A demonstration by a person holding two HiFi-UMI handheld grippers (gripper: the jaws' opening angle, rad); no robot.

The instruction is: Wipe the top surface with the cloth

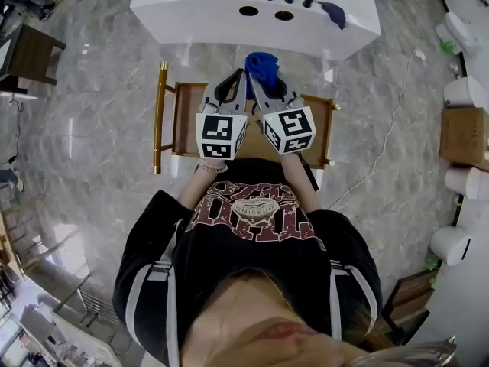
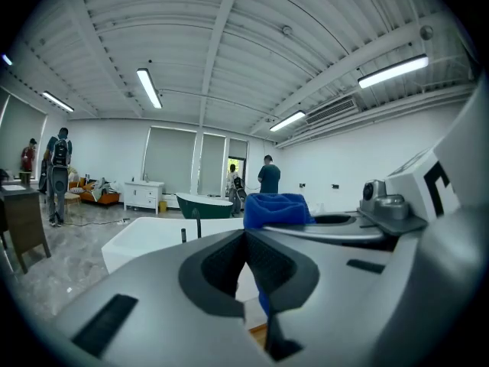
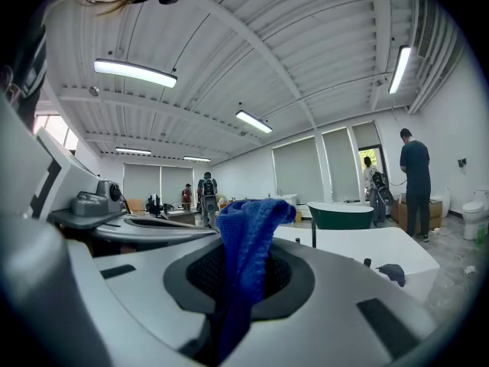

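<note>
Cloth (image 3: 246, 228) clamped in the right tongs (image 3: 241, 270); left tongs (image 2: 247, 245) closed together beside it, holding nothing

— Where's the head camera?
— Up top, facing steeply down over the person's chest (image 1: 256, 220) at the left gripper (image 1: 241, 75), right gripper (image 1: 254, 80), chair (image 1: 182, 113) and white tub (image 1: 199, 10).
— And the gripper cameras?
— Each sits close behind its own jaws, facing outward and tilted toward the ceiling (image 3: 252, 60). Both catch the blue cloth (image 3: 246, 235) and that tub.
</note>
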